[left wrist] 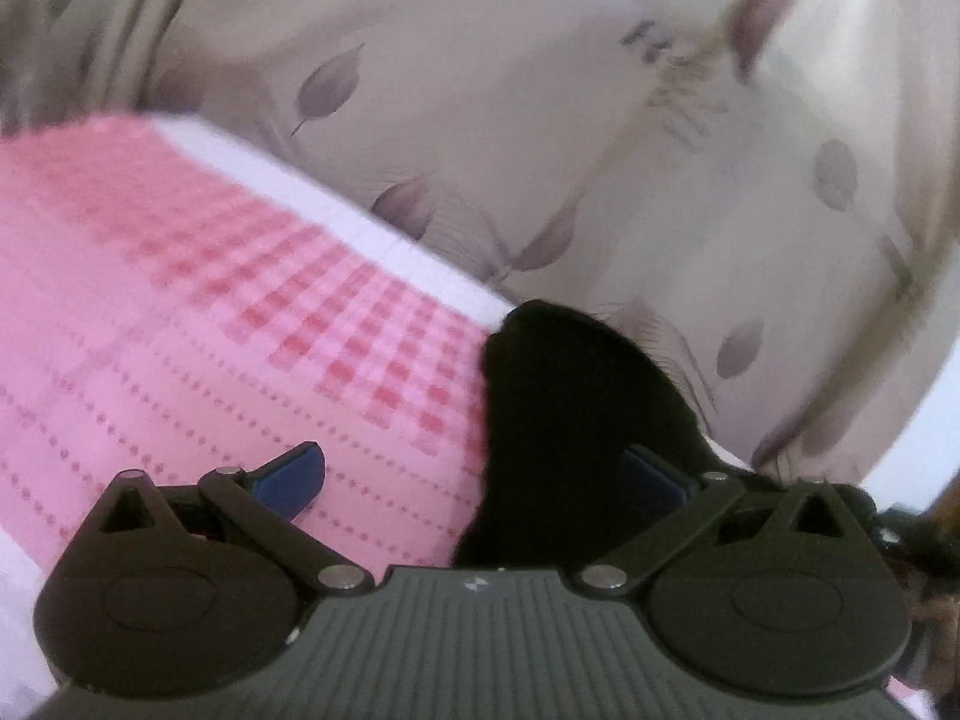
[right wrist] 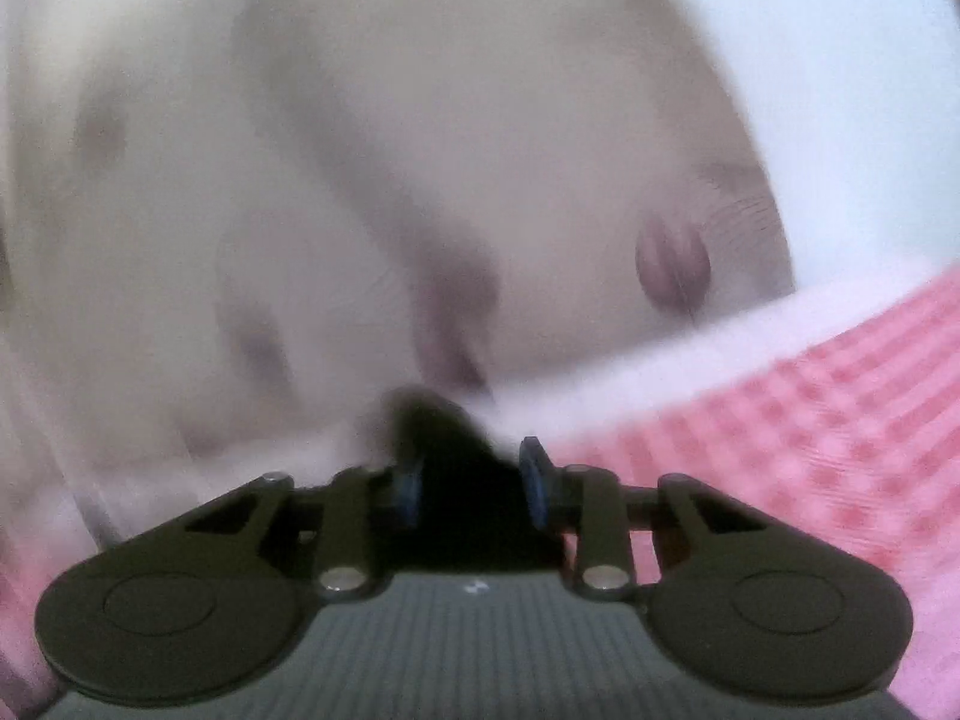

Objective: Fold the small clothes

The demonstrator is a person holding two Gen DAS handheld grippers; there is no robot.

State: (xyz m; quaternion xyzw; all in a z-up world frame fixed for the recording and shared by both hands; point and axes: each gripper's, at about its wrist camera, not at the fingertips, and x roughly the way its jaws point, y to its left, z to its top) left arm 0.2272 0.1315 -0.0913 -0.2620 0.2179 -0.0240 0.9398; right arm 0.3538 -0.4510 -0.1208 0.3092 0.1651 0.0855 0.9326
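A small black garment (left wrist: pixel 570 420) hangs or lies between my left gripper's fingers, over the right part of the gap, above a pink checked bed sheet (left wrist: pixel 180 330). My left gripper (left wrist: pixel 474 474) is wide open; its right pad is partly hidden by the black cloth. In the right wrist view, which is blurred by motion, my right gripper (right wrist: pixel 471 492) has its blue pads (right wrist: pixel 534 486) closed in on a bunch of the same black garment (right wrist: pixel 462 480).
A cream curtain with grey leaf print (left wrist: pixel 540 120) hangs behind the bed edge; it also shows in the right wrist view (right wrist: pixel 360 180). The pink checked sheet (right wrist: pixel 810 420) lies at the right there. A white wall (right wrist: pixel 840 60) is at the upper right.
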